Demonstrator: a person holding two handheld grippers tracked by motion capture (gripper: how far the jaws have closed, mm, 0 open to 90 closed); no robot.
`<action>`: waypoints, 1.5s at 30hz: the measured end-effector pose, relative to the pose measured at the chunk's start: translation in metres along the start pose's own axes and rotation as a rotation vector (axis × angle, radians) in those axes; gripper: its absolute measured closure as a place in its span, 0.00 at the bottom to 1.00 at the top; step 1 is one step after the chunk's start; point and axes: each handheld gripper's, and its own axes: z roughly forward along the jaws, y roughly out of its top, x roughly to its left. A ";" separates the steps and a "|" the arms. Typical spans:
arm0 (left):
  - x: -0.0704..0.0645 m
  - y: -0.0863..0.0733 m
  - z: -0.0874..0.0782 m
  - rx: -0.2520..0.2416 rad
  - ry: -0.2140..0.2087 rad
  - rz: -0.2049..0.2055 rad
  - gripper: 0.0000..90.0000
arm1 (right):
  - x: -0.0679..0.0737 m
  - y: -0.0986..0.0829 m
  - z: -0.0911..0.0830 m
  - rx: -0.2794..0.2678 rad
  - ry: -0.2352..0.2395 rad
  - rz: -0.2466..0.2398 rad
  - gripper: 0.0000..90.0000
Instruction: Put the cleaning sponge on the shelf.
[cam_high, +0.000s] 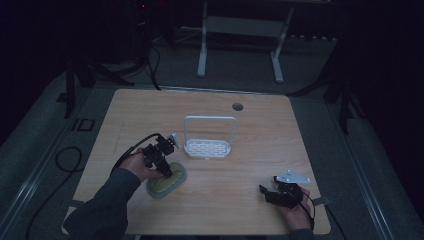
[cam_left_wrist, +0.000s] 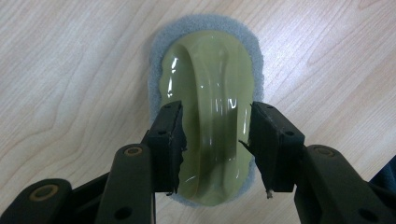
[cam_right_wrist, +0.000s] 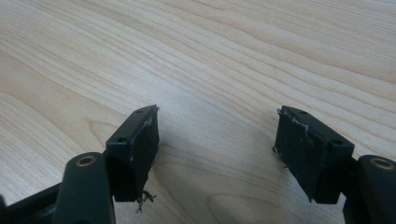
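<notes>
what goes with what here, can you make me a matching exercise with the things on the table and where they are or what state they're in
Things:
1. scrubber
2. white rack
3. right gripper
4. cable hole

Places or states:
A. open, over bare wood
B. far part of the table, behind the rack
C. between the left gripper's open jaws
D. middle of the table, upright handle

Pairs: 1-C, 2-D, 3-A, 4-B
</notes>
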 end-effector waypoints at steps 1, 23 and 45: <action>0.000 0.000 0.000 0.004 -0.001 0.002 0.61 | 0.000 0.000 0.000 0.000 0.000 0.000 0.33; 0.002 0.002 0.009 0.057 -0.021 0.001 0.69 | 0.000 0.000 0.000 0.000 0.000 0.000 0.33; 0.002 0.004 0.011 0.061 -0.033 0.009 0.79 | 0.000 0.000 0.000 0.000 0.000 0.000 0.33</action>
